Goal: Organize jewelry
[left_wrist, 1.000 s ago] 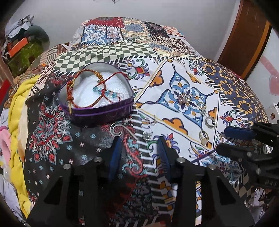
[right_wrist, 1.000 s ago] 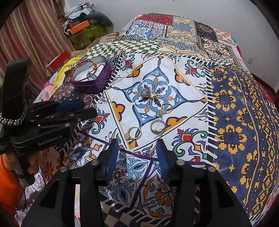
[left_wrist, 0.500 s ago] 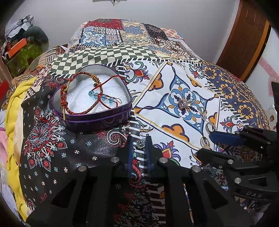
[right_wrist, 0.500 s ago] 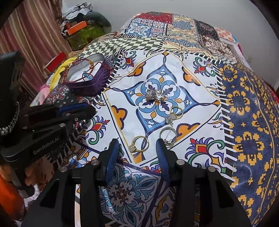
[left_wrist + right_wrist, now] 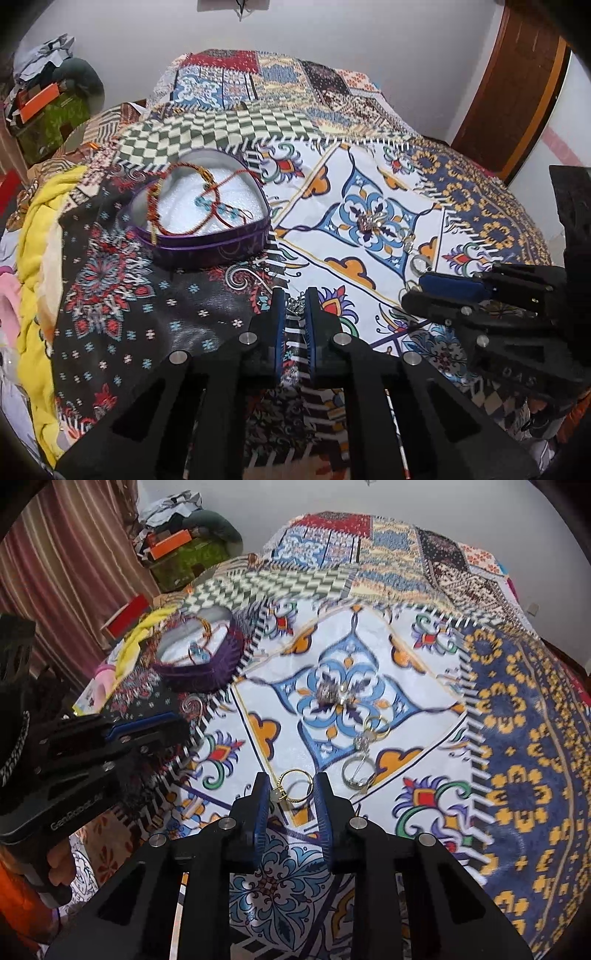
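Note:
My left gripper [image 5: 295, 301] is shut on a small silver trinket [image 5: 295, 305], just above the patterned bedspread [image 5: 369, 280]. Behind and to its left sits a purple heart-shaped tin [image 5: 221, 247] holding a red cord bracelet [image 5: 207, 206]. My right gripper [image 5: 293, 788] has closed on a gold ring [image 5: 295, 786], which stays at cloth level between its tips. A silver ring [image 5: 356, 773], another ring with a charm [image 5: 376, 725] and a sparkly brooch [image 5: 332, 694] lie on the white panel beyond. The tin [image 5: 207, 672] shows far left there, with my left gripper [image 5: 173, 727] in front of it.
A yellow blanket [image 5: 40, 229] is bunched along the bed's left edge. Bags and clutter [image 5: 55, 110] are piled in the far left corner by a striped curtain [image 5: 66, 554]. A wooden door [image 5: 517, 81] stands at the right. A hand [image 5: 55, 856] holds the left gripper's handle.
My left gripper shut on the silver trinket and lifted slightly. The right gripper moved forward over the gold ring and its fingers closed in around it.

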Available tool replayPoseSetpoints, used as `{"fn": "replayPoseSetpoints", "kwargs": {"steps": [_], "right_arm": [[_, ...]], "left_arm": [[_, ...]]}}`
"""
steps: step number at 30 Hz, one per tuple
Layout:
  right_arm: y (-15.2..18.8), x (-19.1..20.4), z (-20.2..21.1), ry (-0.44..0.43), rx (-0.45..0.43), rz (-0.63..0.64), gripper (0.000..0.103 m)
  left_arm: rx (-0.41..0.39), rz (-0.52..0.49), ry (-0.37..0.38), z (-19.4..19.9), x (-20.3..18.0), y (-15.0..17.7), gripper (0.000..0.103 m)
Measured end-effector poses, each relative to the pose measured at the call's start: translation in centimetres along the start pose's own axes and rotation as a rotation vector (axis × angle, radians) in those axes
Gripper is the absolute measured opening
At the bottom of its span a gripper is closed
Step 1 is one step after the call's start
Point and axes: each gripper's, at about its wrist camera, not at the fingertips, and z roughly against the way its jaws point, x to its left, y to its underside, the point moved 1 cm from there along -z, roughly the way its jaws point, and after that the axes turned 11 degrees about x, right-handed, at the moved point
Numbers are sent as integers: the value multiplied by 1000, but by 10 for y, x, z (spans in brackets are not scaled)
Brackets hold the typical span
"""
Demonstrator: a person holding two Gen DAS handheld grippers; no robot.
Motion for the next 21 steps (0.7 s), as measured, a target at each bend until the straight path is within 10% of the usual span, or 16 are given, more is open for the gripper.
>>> {"fn": "replayPoseSetpoints", "kwargs": {"steps": [21], "right_arm": [[-51, 25, 53, -3, -198, 58, 22]], "left_arm": [[-194, 21, -75, 75, 18, -20, 9]]}}
